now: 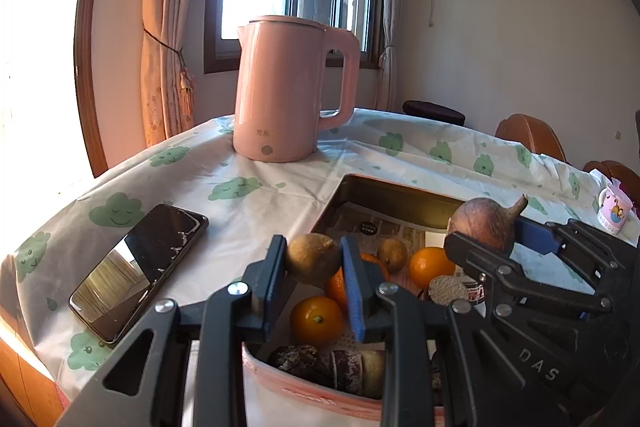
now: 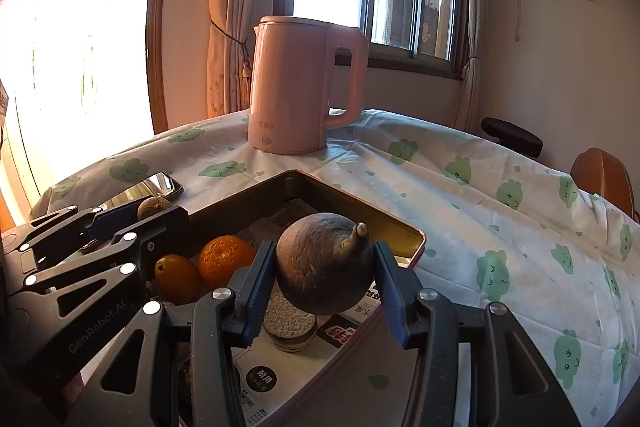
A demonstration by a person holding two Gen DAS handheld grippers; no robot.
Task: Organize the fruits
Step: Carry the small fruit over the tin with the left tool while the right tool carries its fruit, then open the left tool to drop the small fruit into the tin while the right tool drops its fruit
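My left gripper clamps a brownish lemon, my right gripper a dark stemmed fruit, over the tray of oranges.

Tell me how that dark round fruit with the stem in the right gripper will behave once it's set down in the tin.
The dark round fruit looks hard, so it probably won't squash. Being round, it may roll across the tin. Its stem could make it settle tilted.

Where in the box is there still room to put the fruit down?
The far end of the tin box is bare, paper lining only, by the back walls. The near end is crowded with oranges, small brown fruits and round cakes.
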